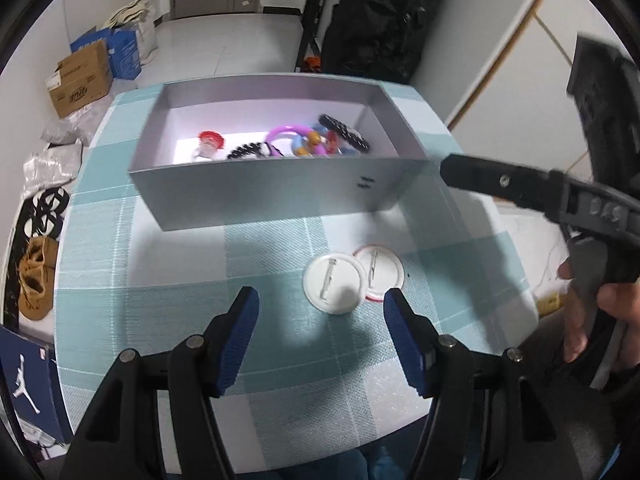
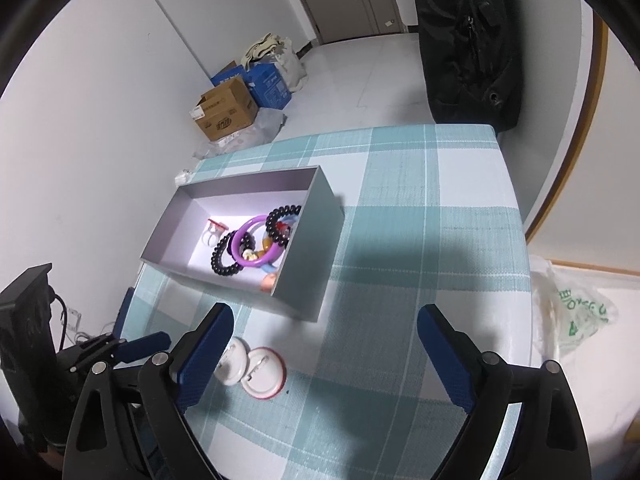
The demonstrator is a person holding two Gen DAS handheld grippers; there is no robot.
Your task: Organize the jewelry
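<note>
The left gripper (image 1: 320, 308) hovers over the checked tablecloth (image 1: 180, 280) with its blue-padded fingers spread wide and nothing between them. Just ahead of its right finger lie two round pin badges, face down: a white badge (image 1: 334, 283) overlapping a red-rimmed badge (image 1: 380, 270) on its far right side. Neither touches the pads.

Further ahead of the left gripper sits the open grey box (image 1: 276, 192), its long wall facing the fingers. Inside it are a red-topped ring (image 1: 210, 142) to the left, a black bead bracelet (image 1: 246, 151) beside it, a purple bangle (image 1: 282, 138) in the middle and a second black bead bracelet (image 1: 344, 132) propped toward the right end; some coloured pieces are tangled under the bangle, though motion blur makes them hard to sort out.

The right gripper (image 2: 324, 344) is likewise spread apart and holds nothing. In its own view both badges lie just beside its left finger (image 2: 204, 356), the white one partly hidden behind that pad, and the box stands ahead and to the left of the fingers. From the left wrist view the right gripper reaches in from the right, its tip near the box's near right corner
</note>
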